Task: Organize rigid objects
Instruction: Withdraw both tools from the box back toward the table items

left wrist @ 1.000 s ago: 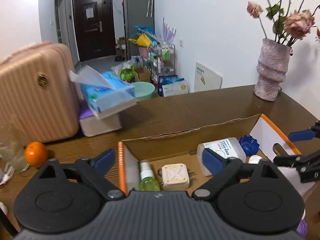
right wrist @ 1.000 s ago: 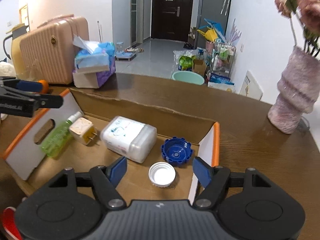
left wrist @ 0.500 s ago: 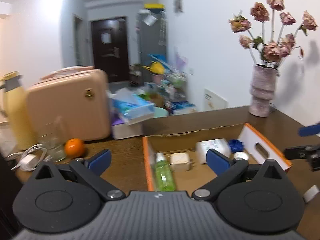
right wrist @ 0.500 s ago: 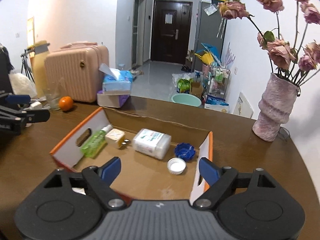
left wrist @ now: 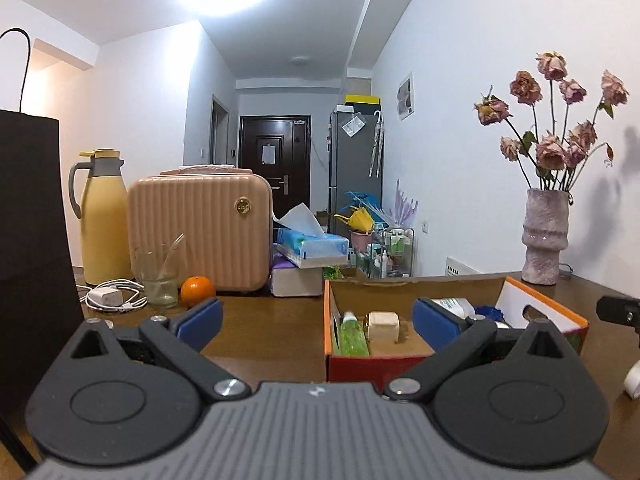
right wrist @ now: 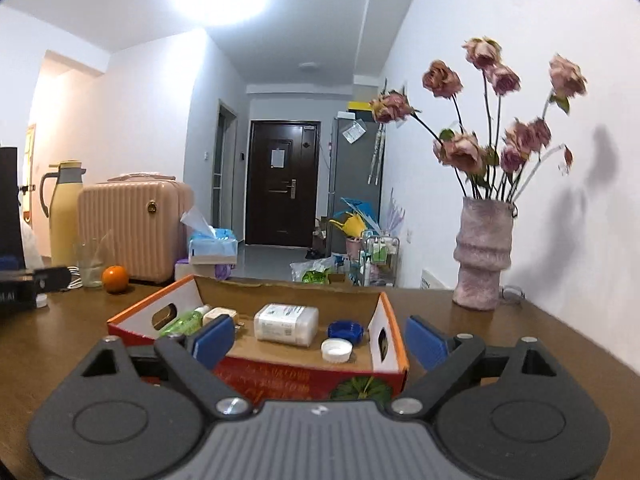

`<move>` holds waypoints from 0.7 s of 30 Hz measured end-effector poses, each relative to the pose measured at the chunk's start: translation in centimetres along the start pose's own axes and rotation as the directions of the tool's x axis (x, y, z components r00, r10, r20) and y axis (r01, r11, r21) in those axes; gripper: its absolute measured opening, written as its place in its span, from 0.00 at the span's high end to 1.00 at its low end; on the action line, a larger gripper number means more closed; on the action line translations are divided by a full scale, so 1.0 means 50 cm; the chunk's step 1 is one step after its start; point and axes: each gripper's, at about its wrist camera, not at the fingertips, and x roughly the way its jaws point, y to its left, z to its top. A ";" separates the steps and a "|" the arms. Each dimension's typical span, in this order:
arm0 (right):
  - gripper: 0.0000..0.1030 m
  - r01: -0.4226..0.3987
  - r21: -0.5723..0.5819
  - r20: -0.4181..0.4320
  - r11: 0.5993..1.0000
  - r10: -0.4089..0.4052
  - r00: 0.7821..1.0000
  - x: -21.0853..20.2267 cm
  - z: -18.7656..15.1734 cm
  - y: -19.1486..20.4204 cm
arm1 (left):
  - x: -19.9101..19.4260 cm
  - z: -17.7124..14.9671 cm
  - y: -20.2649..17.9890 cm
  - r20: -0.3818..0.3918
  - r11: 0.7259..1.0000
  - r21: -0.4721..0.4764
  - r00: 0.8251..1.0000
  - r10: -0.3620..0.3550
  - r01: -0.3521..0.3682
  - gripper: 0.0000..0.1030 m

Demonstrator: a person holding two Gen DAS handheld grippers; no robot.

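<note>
An open cardboard box (right wrist: pixel 280 286) with orange rims stands on the brown table. It holds a green spray bottle (right wrist: pixel 182 322), a white plug adapter (right wrist: pixel 220 314), a clear swab case (right wrist: pixel 286 324), a blue cap (right wrist: pixel 346 330) and a white cap (right wrist: pixel 337 350). My right gripper (right wrist: pixel 319 340) hovers before the box's near wall, its jaws opening, nothing between them. My left gripper (left wrist: pixel 318 320) is open and empty, in front of the box's (left wrist: pixel 400 280) left corner. The bottle (left wrist: pixel 352 336) and adapter (left wrist: pixel 383 326) show there too.
A vase of dried roses (right wrist: pixel 482 256) stands at the table's right. On the left are a pink suitcase (left wrist: pixel 200 232), a yellow jug (left wrist: pixel 100 216), a glass (left wrist: pixel 160 276), an orange (left wrist: pixel 197 290), a charger cable (left wrist: pixel 108 296), tissue packs (left wrist: pixel 312 246) and a dark bag (left wrist: pixel 32 240).
Both grippers have drawn back from over the box and tipped up toward level, so the box now lies farther ahead. The right jaws have spread wider.
</note>
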 end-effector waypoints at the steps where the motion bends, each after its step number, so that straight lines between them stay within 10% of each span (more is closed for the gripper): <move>1: 0.11 0.003 0.011 -0.005 1.000 -0.003 1.000 -0.004 -0.005 0.001 | -0.006 -0.005 -0.002 -0.001 1.000 0.006 1.000 -0.003 0.003 0.00; 21: 0.09 -0.031 0.047 -0.050 0.998 0.033 0.998 -0.265 -0.172 0.031 | -0.293 -0.164 -0.043 -0.123 0.999 -0.020 0.992 -0.040 0.038 0.00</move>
